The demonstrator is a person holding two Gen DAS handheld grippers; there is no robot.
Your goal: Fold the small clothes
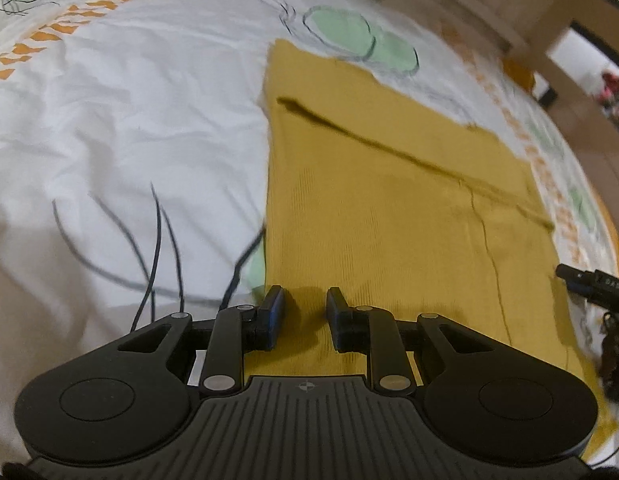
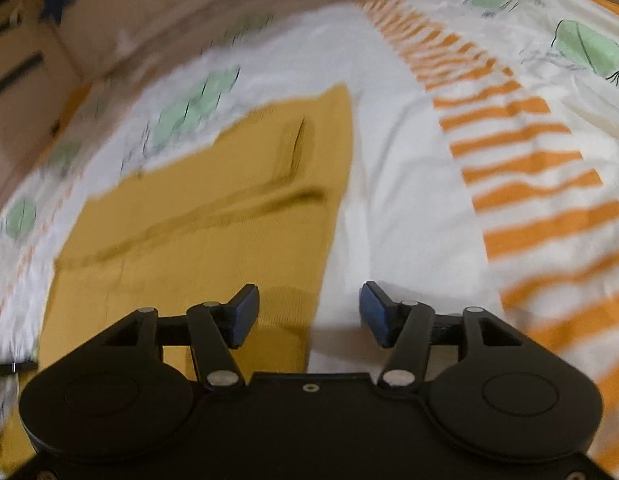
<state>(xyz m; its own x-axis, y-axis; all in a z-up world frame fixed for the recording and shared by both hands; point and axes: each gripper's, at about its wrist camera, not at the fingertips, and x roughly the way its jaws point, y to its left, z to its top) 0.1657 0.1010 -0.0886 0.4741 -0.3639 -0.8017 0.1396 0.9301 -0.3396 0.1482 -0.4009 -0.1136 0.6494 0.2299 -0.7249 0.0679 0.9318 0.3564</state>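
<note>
No readable writing anywhere: no brand on the tongs, and the only mark is a small round crosshair emblem on the ribbed body of the left tool, with no letters to it.

The garment, mustard yellow and ribbed, lies flat on the sheet, a white cover printed with green leaf shapes, thin dark lines and bands of orange stripes. A dark fold line runs slantwise across the cloth, and a thinner seam runs down its near half.

The left gripper points steeply down over the near edge of the garment, close to its left border. Its jaws stand narrow, a slim gap between the blue pads, and only flat cloth shows through that gap; nothing is pinched.

The right gripper also tilts downward, set right over the garment's right edge: the left pad hangs above yellow cloth, the right pad above bare sheet. Its jaws stand wide apart with nothing between them. That view is smeared with motion blur.

At the left view's right border, a black tool tip pokes in beside the garment, with tangled dark cables just below it. Beyond the bed, brown cardboard with a blue star on it.
</note>
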